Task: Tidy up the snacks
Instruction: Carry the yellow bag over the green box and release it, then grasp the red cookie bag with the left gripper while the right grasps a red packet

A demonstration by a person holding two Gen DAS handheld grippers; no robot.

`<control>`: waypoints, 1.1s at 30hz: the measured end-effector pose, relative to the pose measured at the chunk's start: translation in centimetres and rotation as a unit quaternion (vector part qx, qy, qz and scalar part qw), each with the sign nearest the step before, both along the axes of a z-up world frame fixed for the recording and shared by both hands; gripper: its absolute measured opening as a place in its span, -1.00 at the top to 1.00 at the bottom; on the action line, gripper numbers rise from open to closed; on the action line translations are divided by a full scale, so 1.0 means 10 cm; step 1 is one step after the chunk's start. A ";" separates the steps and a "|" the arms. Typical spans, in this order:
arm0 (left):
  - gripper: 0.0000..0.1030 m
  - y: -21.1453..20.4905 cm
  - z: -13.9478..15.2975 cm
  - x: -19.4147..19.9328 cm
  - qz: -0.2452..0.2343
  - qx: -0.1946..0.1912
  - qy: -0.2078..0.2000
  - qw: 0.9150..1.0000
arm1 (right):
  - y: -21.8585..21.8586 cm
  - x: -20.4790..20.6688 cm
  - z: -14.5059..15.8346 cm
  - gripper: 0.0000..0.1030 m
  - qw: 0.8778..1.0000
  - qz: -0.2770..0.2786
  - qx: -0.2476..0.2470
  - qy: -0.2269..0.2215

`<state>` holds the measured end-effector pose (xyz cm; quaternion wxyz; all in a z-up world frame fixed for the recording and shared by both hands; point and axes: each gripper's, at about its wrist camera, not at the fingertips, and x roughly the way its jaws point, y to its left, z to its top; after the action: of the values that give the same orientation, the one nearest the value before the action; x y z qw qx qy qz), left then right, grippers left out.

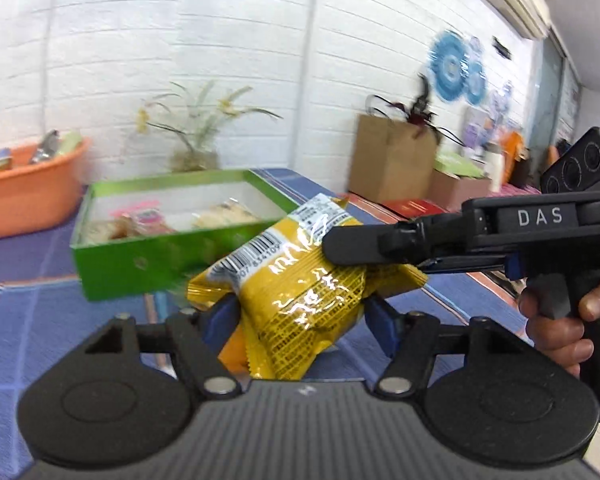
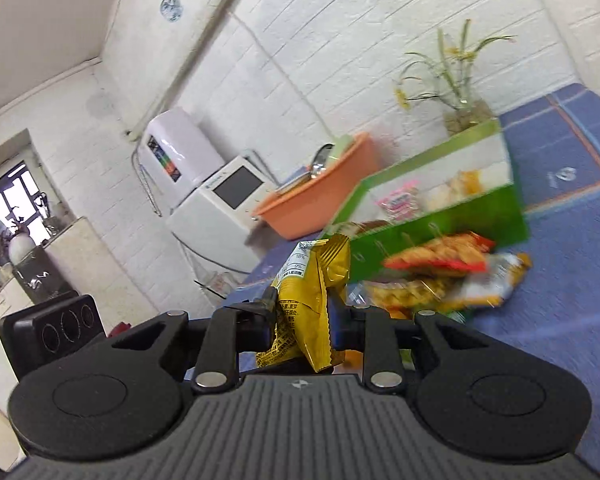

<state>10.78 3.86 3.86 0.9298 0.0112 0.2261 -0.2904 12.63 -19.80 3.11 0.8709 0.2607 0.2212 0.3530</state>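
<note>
The left gripper [image 1: 304, 312] clamps the lower part of a yellow snack packet [image 1: 312, 280], and the right gripper [image 2: 302, 320] pinches its upper part, so the packet hangs between both above the blue table [image 1: 31, 320]. The packet is glossy and crinkled, with a white barcode panel and dense dark print too blurred to read. The right gripper's body reads "DAS". Beyond lie loose snack bags [image 2: 440, 276], then an open green box [image 1: 147, 264] of snacks and an orange tub [image 1: 27, 196].
</note>
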 end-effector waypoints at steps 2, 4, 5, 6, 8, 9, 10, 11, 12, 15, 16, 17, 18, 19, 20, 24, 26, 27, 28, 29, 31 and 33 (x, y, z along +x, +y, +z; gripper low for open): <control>-0.31 0.09 0.08 0.22 0.021 -0.009 -0.001 1.000 | 0.07 0.27 0.04 0.13 1.000 0.011 0.016 0.001; -0.31 0.17 0.16 0.49 0.038 -0.020 0.002 0.999 | 0.11 0.58 0.07 0.14 0.999 0.015 0.038 0.003; -0.31 0.19 0.19 0.66 0.044 -0.027 0.005 0.999 | 0.10 0.74 0.06 0.14 0.998 0.016 0.054 0.005; -0.31 0.22 0.21 0.83 0.050 -0.036 0.011 0.998 | 0.10 0.91 0.05 0.15 0.997 0.012 0.076 0.012; -0.31 0.25 0.24 1.15 0.060 -0.059 0.029 0.996 | 0.05 1.22 -0.03 0.16 0.992 0.005 0.123 0.038; -0.30 0.25 0.23 1.28 0.065 -0.065 0.032 0.995 | 0.02 1.36 -0.08 0.17 0.988 -0.003 0.143 0.050; -0.29 0.23 0.21 1.40 0.071 -0.068 0.031 0.995 | 0.00 1.47 -0.12 0.17 0.986 -0.011 0.156 0.057; -0.29 0.19 0.20 1.51 0.081 -0.060 0.026 0.995 | -0.01 1.56 -0.16 0.16 0.985 -0.024 0.162 0.060; -0.29 0.13 0.17 1.61 0.088 -0.051 0.026 0.994 | -0.02 1.64 -0.18 0.07 0.985 -0.035 0.159 0.060; -0.32 0.06 0.07 1.86 0.135 -0.002 0.019 0.991 | -0.09 1.67 -0.16 -0.71 0.987 -0.085 0.132 0.037; -0.37 0.07 0.04 1.90 0.150 0.009 0.018 0.989 | -0.14 1.62 -0.13 -1.00 0.987 -0.095 0.124 0.023; -0.41 0.12 0.02 1.92 0.160 0.006 0.019 0.987 | -0.20 1.54 -0.11 -1.00 0.988 -0.101 0.117 0.008; -0.45 0.19 0.01 1.90 0.164 -0.003 0.021 0.986 | -0.26 1.47 -0.08 -1.00 0.989 -0.100 0.109 -0.006; -0.48 0.25 0.01 1.86 0.168 -0.017 0.024 0.985 | -0.32 1.38 -0.05 -1.00 0.990 -0.097 0.101 -0.011; -0.49 0.30 0.01 1.79 0.171 -0.032 0.026 0.984 | -0.38 1.29 -0.03 -1.00 0.991 -0.093 0.091 -0.011; -0.88 0.34 0.01 1.49 0.130 -0.086 0.047 0.987 | -0.57 0.99 -0.07 -1.00 0.994 -0.079 0.070 0.008; -0.92 0.28 -0.02 1.37 0.094 -0.115 0.055 0.987 | -0.63 0.87 -0.14 -1.00 0.994 -0.084 0.071 0.017; -0.92 0.23 -0.04 1.33 0.073 -0.121 0.064 0.988 | -0.64 0.83 -0.17 -1.00 0.994 -0.087 0.066 0.024; -0.92 0.18 -0.06 1.30 0.061 -0.121 0.070 0.988 | -0.64 0.79 -0.20 -1.00 0.993 -0.093 0.060 0.028; -0.92 0.12 -0.09 1.27 0.053 -0.114 0.075 0.989 | -0.63 0.78 -0.23 -1.00 0.993 -0.098 0.054 0.035; -0.92 0.00 -0.15 1.27 0.038 -0.107 0.097 0.989 | -0.62 0.82 -0.32 -1.00 0.992 -0.101 0.044 0.059; -0.92 -0.06 -0.22 1.30 0.021 -0.117 0.134 0.984 | -0.62 0.91 -0.43 -1.00 0.988 -0.107 0.051 0.096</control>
<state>23.76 3.21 1.62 0.8918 -0.1411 0.3137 -0.2939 21.72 -26.04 -1.20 0.8639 0.3599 0.2559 0.2421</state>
